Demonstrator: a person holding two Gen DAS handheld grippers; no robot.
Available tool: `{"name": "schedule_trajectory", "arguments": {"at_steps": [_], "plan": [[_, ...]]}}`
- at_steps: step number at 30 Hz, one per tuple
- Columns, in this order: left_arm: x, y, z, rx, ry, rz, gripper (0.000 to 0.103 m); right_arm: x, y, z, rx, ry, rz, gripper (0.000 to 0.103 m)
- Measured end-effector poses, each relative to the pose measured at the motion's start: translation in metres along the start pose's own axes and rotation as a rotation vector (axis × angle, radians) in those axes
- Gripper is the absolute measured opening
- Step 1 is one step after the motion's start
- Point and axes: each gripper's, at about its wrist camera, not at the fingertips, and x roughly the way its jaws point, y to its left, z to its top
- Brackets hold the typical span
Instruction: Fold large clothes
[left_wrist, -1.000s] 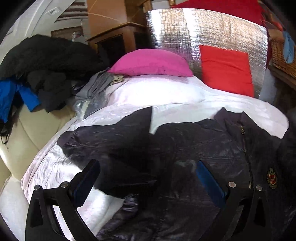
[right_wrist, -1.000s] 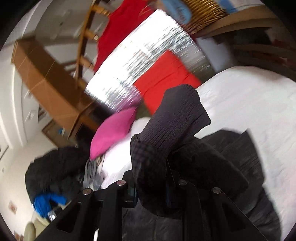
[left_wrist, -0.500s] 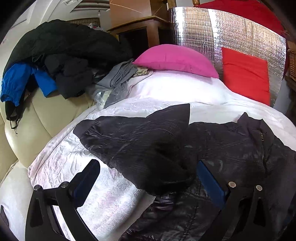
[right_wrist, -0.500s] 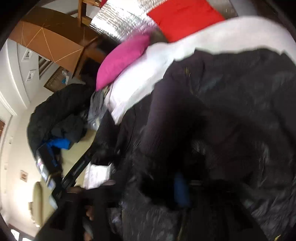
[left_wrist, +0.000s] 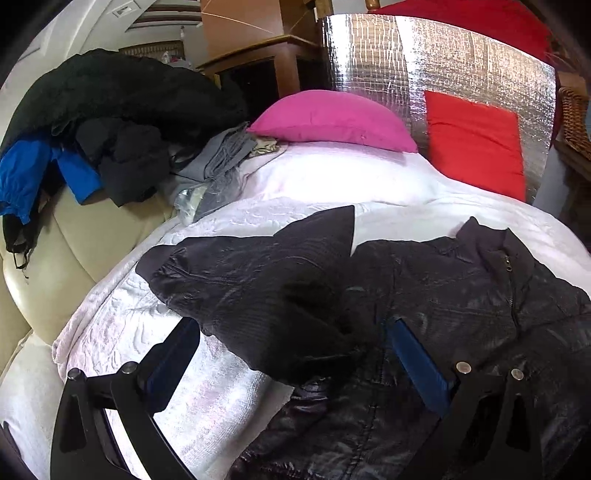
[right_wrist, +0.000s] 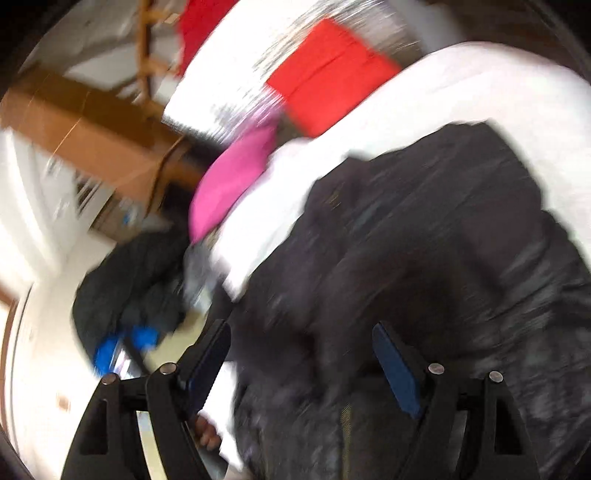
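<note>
A black shiny quilted jacket (left_wrist: 424, 295) lies spread front-up on the white quilted bed (left_wrist: 122, 332), collar and zip towards the right. One sleeve (left_wrist: 240, 266) reaches out to the left, and a dark fold of fabric (left_wrist: 310, 332) lies bunched on top of it. My left gripper (left_wrist: 291, 325) hovers open just above that fold, blue pads wide apart and touching nothing. The right wrist view is blurred; my right gripper (right_wrist: 299, 326) is open above the jacket (right_wrist: 424, 240), with only dark cloth below the gap.
A pink pillow (left_wrist: 332, 118), a red cushion (left_wrist: 476, 144) and a silver foil panel (left_wrist: 369, 55) stand at the bed's head. Dark and blue clothes (left_wrist: 110, 122) pile on a cream sofa (left_wrist: 74, 240) at left, beside a grey garment (left_wrist: 221, 155). Wicker basket (left_wrist: 576, 118) far right.
My right gripper held the ribbed cuff of a sleeve up high, then swung down, opened and let it go; the sleeve now lies on the jacket. The left gripper barely moved.
</note>
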Motion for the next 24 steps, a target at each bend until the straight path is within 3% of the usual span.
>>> {"name": "schedule_trajectory", "arguments": {"at_steps": [4, 7, 11, 16, 18, 21, 24], "plan": [[-0.001, -0.010, 0.000, 0.032, -0.002, -0.029, 0.103, 0.013, -0.037, 0.016, 0.106, -0.048, -0.119, 0.074], [-0.004, -0.024, -0.002, 0.080, -0.013, -0.058, 0.103, 0.030, -0.064, 0.020, 0.170, -0.023, -0.167, 0.071], [-0.011, -0.044, -0.007, 0.147, -0.020, -0.121, 0.103, 0.050, -0.086, 0.018, 0.232, 0.052, -0.145, 0.065], [-0.037, -0.065, -0.017, 0.256, -0.030, -0.267, 0.103, 0.032, -0.088, 0.031, 0.258, 0.013, -0.033, 0.065], [-0.044, -0.061, -0.022, 0.278, -0.028, -0.255, 0.103, 0.033, -0.094, 0.036, 0.273, 0.035, -0.035, 0.065], [-0.049, -0.042, -0.030, 0.249, -0.002, -0.225, 0.103, 0.025, -0.105, 0.042, 0.271, 0.014, -0.072, 0.066], [-0.044, -0.017, -0.047, 0.113, 0.125, -0.278, 0.103, 0.017, -0.104, 0.054, 0.238, -0.025, -0.087, 0.066]]}}
